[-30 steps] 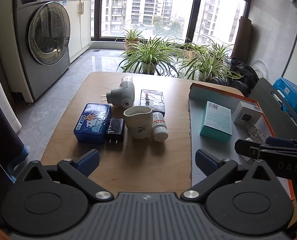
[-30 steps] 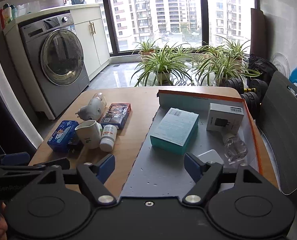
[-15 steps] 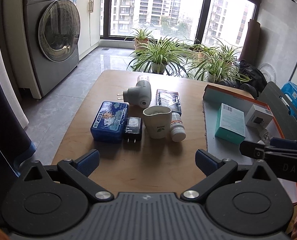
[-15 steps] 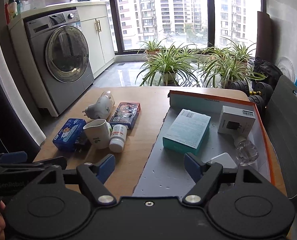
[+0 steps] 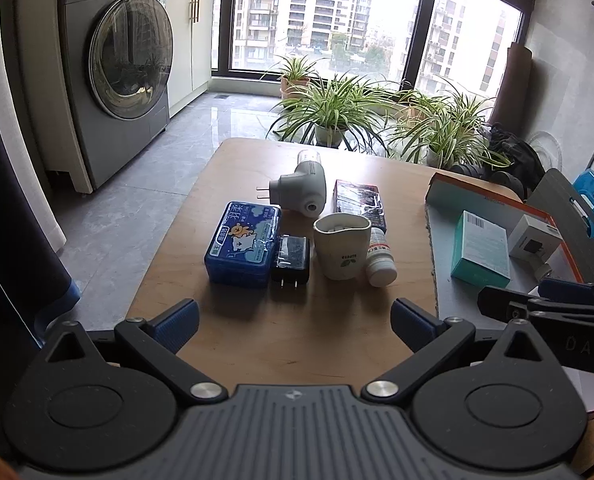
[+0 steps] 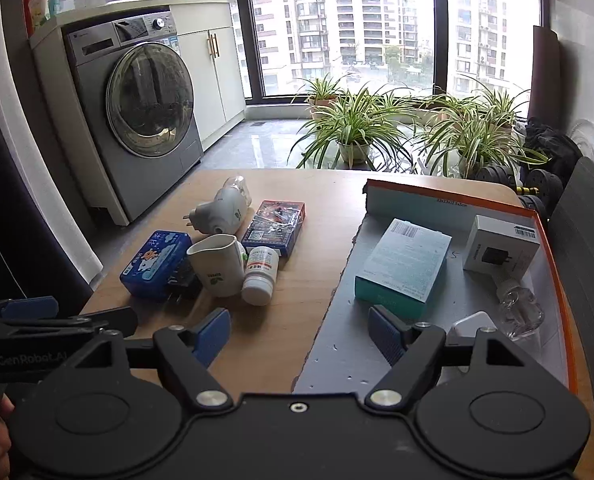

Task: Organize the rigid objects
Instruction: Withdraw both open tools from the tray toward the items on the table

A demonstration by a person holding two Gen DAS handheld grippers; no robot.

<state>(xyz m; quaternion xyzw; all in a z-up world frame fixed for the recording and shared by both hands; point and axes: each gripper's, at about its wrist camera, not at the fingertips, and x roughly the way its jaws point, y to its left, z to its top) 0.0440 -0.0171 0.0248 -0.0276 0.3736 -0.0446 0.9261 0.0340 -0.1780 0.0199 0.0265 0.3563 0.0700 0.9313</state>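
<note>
Left wrist view, left tongs (image 5: 293,320) spread and empty, angled down over the wooden surface (image 5: 297,344), white cup (image 5: 341,247) just ahead among loose items, right tongs (image 6: 299,334) spread, empty, above tray (image 6: 553,264) edge.

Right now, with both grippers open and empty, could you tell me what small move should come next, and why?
Probably ease the left gripper forward and down toward the black charger, the nearest loose item. It lies on the table outside the open box, and both grippers hold nothing.
</note>
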